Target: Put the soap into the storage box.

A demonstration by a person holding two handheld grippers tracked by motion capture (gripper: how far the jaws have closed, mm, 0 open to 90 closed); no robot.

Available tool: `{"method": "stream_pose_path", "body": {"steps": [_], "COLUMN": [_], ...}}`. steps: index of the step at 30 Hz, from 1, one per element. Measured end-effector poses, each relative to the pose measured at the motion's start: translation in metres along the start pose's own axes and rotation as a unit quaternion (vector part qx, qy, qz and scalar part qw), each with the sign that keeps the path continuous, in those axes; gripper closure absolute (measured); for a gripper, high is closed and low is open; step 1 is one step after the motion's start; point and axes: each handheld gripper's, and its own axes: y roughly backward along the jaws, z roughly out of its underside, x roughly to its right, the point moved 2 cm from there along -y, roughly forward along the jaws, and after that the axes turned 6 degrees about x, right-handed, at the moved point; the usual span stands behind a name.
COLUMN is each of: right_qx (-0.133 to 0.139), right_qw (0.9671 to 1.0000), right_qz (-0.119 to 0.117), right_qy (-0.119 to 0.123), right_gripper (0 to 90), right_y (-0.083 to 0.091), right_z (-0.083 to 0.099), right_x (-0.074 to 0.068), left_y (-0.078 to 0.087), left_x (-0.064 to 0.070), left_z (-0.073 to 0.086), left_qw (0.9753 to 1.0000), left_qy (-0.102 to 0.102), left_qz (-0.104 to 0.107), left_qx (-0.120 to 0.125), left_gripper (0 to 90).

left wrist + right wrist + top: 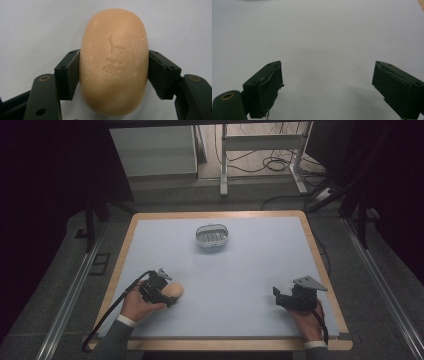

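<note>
An oval peach-coloured bar of soap with stamped characters on top sits between the two black jaws of my left gripper, which press on both its sides. In the high view the soap lies on the pale blue mat at the front left, with the left gripper shut on it. My right gripper rests at the front right, jaws wide open. Between its fingers there is bare mat. A clear soap dish with a ridged insert stands at the mat's far middle.
The pale blue mat covers a wooden-edged table. Cables trail from both grippers toward the front edge. Beyond the table are a metal frame and loose cables on the floor.
</note>
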Motion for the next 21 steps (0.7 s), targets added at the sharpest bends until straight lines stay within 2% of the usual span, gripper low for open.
{"method": "stream_pose_path", "body": {"steps": [13, 21], "right_qx": [0.001, -0.002], "right_qw": [1.0000, 1.0000], "right_qz": [0.002, 0.002], "right_qy": [-0.001, 0.001], "right_gripper": [9.6, 9.6], "right_y": [0.000, 0.000], "right_z": [0.000, 0.000], "right_x": [0.000, 0.000], "left_y": [0.014, 0.015], "left_x": [-0.002, -0.003], "left_z": [-0.007, -0.015], "left_qw": [0.9997, 0.9995], "left_qy": [-0.002, -0.009], "left_qz": [0.002, 0.005], "left_qx": [0.026, 0.029], "left_gripper": [32.2, 32.2]}}
